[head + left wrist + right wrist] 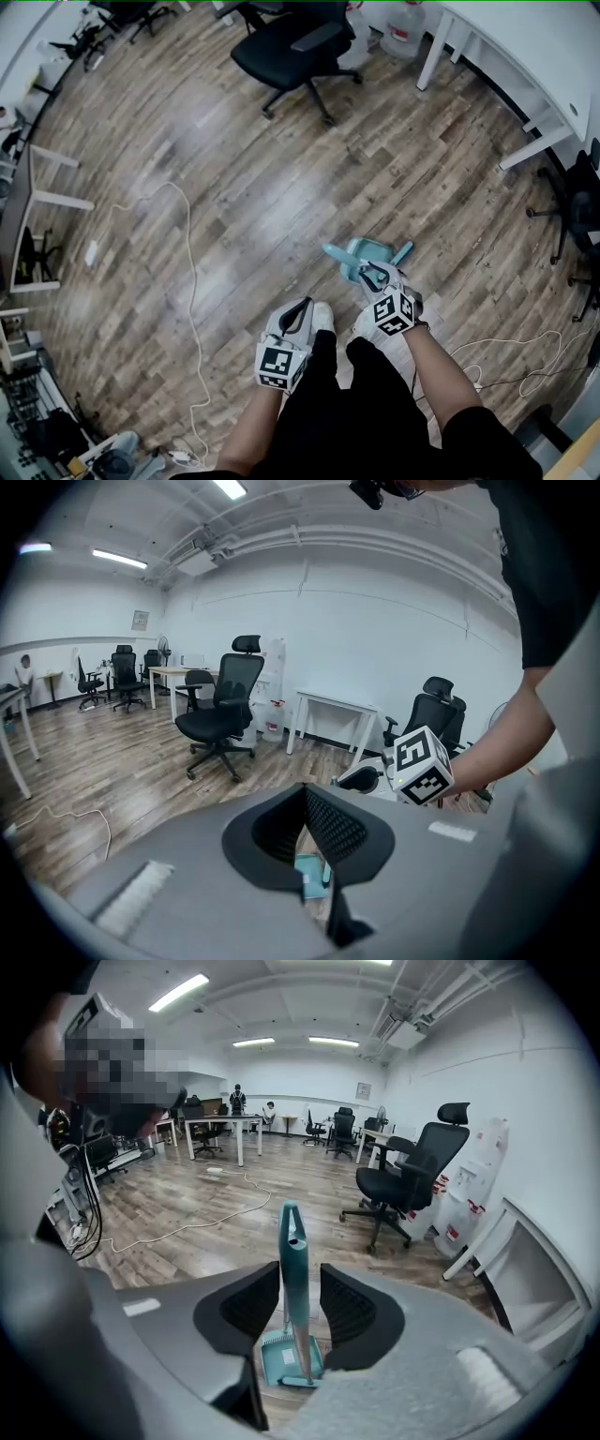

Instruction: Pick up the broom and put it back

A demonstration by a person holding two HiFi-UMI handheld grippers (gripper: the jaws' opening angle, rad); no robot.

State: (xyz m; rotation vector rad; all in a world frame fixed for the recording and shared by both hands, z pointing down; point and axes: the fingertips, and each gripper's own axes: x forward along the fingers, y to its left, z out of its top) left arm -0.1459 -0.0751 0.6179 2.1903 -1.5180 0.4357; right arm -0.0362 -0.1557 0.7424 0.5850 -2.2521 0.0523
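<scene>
A teal broom stands upright in a teal dustpan (281,1358) on the wooden floor, and its handle (292,1241) rises between the jaws of my right gripper (298,1275). Those jaws are open: the handle lies close to the left pad, with a gap to the right pad. In the head view the right gripper (376,276) hangs just over the dustpan (354,255), in front of the person's feet. My left gripper (298,309) hangs beside it on the left. Its fingertips (306,794) meet and hold nothing; a bit of the dustpan (312,874) shows below them.
A black office chair (291,47) stands further off, with water bottles (403,28) and white tables (525,56) along the far right. A white cable (192,272) runs across the floor on the left. More chairs (572,216) stand at the right.
</scene>
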